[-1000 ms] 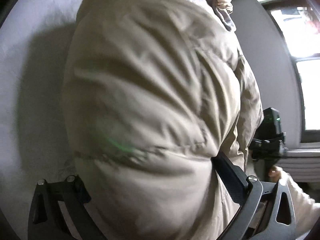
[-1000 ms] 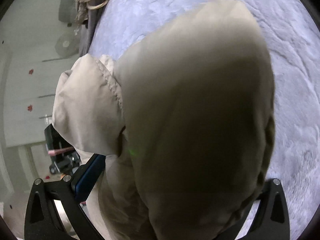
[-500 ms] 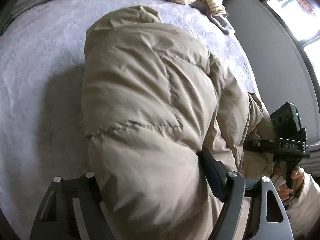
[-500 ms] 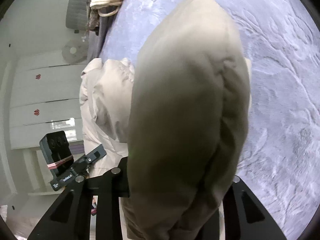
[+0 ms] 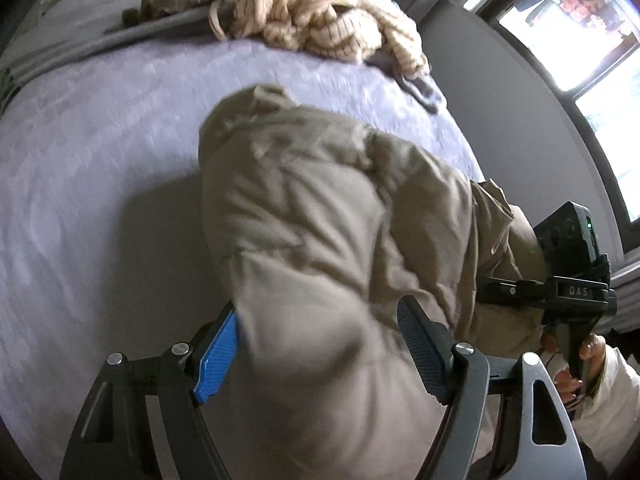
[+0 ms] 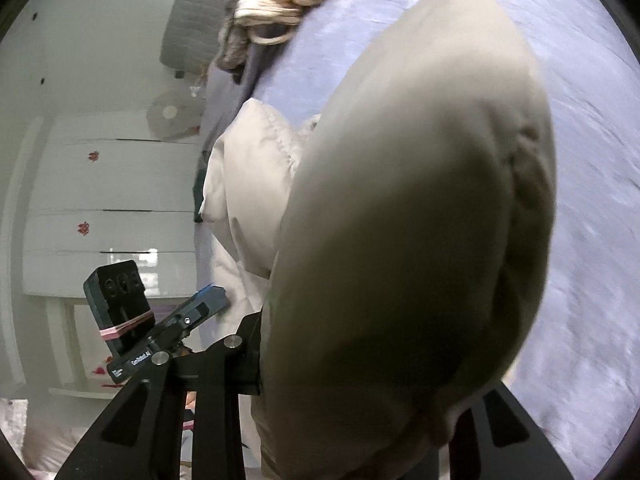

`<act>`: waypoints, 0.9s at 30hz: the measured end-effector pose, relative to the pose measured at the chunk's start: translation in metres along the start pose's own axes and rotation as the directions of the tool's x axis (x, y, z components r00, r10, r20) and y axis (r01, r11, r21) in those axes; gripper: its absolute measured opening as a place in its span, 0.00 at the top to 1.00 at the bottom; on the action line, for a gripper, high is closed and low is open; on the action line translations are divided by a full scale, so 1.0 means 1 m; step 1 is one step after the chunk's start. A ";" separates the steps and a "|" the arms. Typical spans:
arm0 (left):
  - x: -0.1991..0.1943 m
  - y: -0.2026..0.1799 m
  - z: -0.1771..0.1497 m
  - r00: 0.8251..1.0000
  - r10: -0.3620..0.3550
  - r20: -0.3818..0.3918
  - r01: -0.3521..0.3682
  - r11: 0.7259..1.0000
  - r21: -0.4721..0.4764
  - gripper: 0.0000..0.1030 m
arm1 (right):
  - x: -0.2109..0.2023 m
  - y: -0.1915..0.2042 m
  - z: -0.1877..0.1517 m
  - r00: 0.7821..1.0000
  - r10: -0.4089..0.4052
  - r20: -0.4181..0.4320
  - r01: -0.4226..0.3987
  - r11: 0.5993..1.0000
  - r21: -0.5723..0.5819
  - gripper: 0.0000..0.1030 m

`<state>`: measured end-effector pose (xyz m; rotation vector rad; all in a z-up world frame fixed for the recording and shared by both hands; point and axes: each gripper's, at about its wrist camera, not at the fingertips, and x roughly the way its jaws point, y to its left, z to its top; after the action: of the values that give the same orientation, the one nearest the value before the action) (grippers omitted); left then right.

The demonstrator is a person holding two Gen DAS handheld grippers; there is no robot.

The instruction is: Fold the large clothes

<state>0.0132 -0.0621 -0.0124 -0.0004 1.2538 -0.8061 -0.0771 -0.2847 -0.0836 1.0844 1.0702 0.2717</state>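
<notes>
Lavender bedding (image 5: pixel 100 168), plush and faintly embossed, covers the bed under a beige padded jacket (image 5: pixel 320 216), with a knitted cream garment (image 5: pixel 316 20) heaped at twelve o'clock. The left gripper (image 5: pixel 316 344) pinches a thick puffy fold at six o'clock between blue ribbed pads; the right gripper (image 6: pixel 360 408) clamps another bulge, its own tips buried in cloth. I judge both hems should rise level and together, since slick quilted fill slides and balloons, then lie forward onto the jacket's far half
</notes>
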 end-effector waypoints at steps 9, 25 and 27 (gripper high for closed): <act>0.014 0.071 0.020 0.999 -0.021 0.042 0.027 0.989 -0.145 0.15 | 0.058 0.027 0.020 0.995 -0.073 -0.071 0.068 0.995 -0.076 0.66; 0.131 0.160 0.001 0.866 -0.493 -0.080 0.435 0.823 -0.366 0.01 | 0.057 -0.044 0.027 0.993 -0.044 -0.107 0.049 0.998 0.046 0.21; 0.142 0.152 0.002 0.842 -0.533 -0.085 0.466 0.798 -0.383 0.01 | 0.065 -0.045 0.031 0.994 0.002 -0.111 0.005 0.998 0.063 0.20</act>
<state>0.1080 -0.0280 -0.1945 -0.5845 1.5964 -1.0445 -0.0326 -0.2820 -0.1558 1.1355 1.1856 0.3010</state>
